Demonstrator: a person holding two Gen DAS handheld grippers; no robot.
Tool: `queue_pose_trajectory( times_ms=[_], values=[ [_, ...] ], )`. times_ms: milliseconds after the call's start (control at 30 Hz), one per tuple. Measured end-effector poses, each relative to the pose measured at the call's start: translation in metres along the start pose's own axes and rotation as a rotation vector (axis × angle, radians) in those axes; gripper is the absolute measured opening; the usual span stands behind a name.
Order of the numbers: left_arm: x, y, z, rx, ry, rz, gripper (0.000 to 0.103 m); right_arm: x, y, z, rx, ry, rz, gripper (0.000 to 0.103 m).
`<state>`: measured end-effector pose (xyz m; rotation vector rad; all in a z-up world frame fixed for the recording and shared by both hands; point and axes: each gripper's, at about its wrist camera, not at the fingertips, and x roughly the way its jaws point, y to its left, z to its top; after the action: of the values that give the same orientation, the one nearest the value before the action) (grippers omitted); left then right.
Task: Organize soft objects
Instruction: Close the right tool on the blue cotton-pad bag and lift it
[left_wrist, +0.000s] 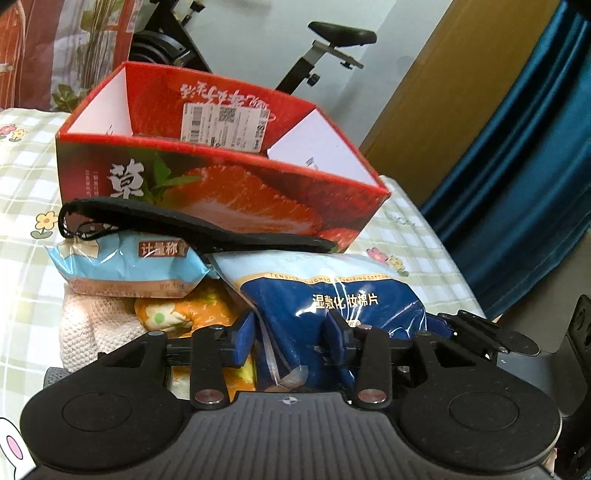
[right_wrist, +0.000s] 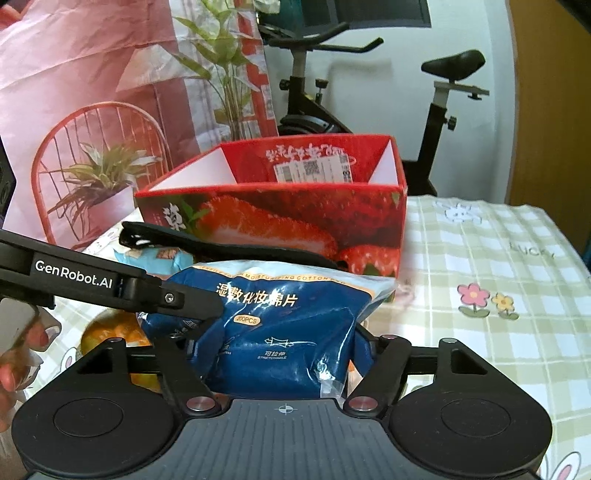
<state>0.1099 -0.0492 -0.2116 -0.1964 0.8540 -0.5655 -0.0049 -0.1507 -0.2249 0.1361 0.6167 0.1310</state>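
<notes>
A blue bag of cotton pads (left_wrist: 332, 295) (right_wrist: 288, 317) lies at the front of a heap of soft things. My left gripper (left_wrist: 290, 321) has its blue pads pinched on the bag's left part. It enters the right wrist view from the left (right_wrist: 210, 306). My right gripper (right_wrist: 279, 339) squeezes the bag from both sides, and the creased bag hides its fingers. In the left wrist view the right gripper (left_wrist: 461, 325) sits at the bag's right side. A black padded strap (left_wrist: 184, 218) (right_wrist: 236, 251) rests on top of the heap. Behind the heap stands an open red strawberry box (left_wrist: 221, 184) (right_wrist: 295, 221).
A light-blue snack packet (left_wrist: 125, 266), an orange flowered cushion (left_wrist: 173, 314) and a white knitted piece (left_wrist: 81, 325) lie left of the bag on the checked cloth (right_wrist: 480, 258). An exercise bike (right_wrist: 443, 110) and a blue curtain (left_wrist: 517, 166) stand behind. A hand (right_wrist: 18, 350) shows at far left.
</notes>
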Motion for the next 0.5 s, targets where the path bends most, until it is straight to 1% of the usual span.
queue_pose_trajectory(
  times_ms=[300,500],
  values=[
    [-0.034,-0.018,0.006,0.047,-0.093,-0.033,0.043,-0.035,0.012,0.018,-0.058,-0.087,-0.018,0.064],
    [-0.061,-0.031,0.017,0.092,-0.198,-0.047,0.043,-0.06,0.021,0.04,-0.114,-0.165,-0.025,0.065]
  ],
)
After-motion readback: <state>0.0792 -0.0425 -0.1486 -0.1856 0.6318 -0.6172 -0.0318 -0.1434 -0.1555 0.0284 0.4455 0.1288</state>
